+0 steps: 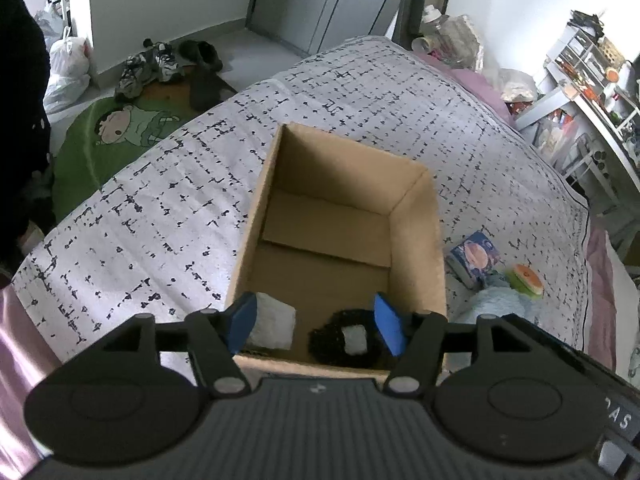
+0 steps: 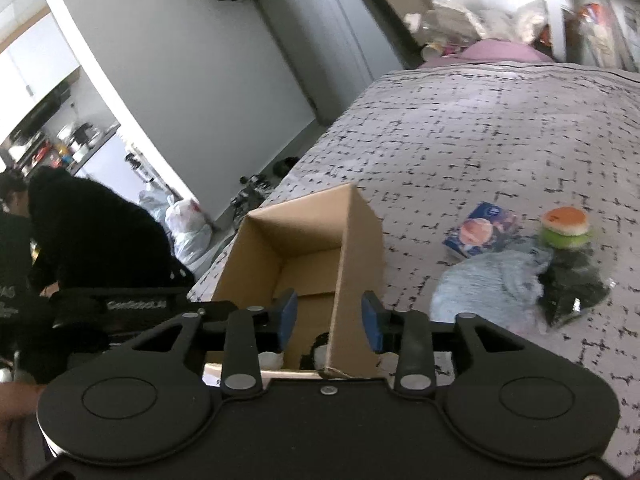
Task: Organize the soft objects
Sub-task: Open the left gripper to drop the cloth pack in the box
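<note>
Remaining soft items lie in a loose cluster on the patterned bedspread (image 2: 500, 128), to the right of the cardboard box (image 2: 360, 248): pale blue fluffy cloth (image 2: 488, 284), dark crumpled item (image 2: 572, 288) touching its right edge, burger-shaped plush (image 2: 565, 226) just beyond both, and a printed blue packet (image 2: 482, 230) nearest the box wall. In the left wrist view the same group sits low right, partly cut off by the gripper body.

Already in the box, at its near end: a white soft block (image 1: 272, 324) and a black frilly piece with a white patch (image 1: 344, 340), side by side on the box floor.

Left gripper (image 1: 316, 326): jaws spread, hanging over the near end of the box; the two deposited items lie below and between the pads, not pressed by them. Nothing held.

Right gripper (image 2: 329, 322): jaws parted, straddling the near right wall of the box, one pad inside, one outside. Whether a pad touches the cardboard I cannot tell; it is not clamped. Nothing held.

Key relation: the cluster lies to the right of and ahead of the right gripper, on the outer side of the box wall it straddles. The blue cloth is the closest piece, its long axis running roughly left to right across the view. Judgement: the right hand is the nearer one; the left would have to cross the whole box. The next reach calls for lifting clear of the wall first, then swinging right.
</note>
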The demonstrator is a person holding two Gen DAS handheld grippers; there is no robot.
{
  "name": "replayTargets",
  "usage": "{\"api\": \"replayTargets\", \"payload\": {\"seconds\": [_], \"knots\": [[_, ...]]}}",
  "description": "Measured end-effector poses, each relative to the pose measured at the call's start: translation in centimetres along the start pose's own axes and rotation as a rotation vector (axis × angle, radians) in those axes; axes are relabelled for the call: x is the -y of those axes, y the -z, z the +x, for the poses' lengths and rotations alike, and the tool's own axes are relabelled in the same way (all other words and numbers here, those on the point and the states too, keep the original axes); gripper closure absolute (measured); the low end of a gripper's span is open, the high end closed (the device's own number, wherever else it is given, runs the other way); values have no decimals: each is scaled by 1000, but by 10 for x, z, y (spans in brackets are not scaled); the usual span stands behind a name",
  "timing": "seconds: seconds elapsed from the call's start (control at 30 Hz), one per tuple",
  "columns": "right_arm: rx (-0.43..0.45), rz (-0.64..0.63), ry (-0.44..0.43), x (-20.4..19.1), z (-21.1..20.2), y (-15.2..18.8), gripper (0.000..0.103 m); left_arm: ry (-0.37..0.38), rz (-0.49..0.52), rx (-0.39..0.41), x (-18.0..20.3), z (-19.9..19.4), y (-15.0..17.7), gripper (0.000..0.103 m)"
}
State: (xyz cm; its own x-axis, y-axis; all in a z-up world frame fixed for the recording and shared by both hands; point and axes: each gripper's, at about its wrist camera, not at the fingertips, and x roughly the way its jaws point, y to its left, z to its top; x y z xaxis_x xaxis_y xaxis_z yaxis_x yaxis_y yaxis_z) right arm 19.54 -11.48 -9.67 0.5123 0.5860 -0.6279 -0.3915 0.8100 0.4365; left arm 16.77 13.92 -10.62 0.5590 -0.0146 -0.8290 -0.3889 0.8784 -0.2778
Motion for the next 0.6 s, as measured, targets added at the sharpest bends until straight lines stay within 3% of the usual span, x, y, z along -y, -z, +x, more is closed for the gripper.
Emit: {"api": "replayTargets", "payload": {"seconds": [0.6], "knots": [[19,122,97,44,-33,1,40,9,70,32,48,-32,11,35]]}}
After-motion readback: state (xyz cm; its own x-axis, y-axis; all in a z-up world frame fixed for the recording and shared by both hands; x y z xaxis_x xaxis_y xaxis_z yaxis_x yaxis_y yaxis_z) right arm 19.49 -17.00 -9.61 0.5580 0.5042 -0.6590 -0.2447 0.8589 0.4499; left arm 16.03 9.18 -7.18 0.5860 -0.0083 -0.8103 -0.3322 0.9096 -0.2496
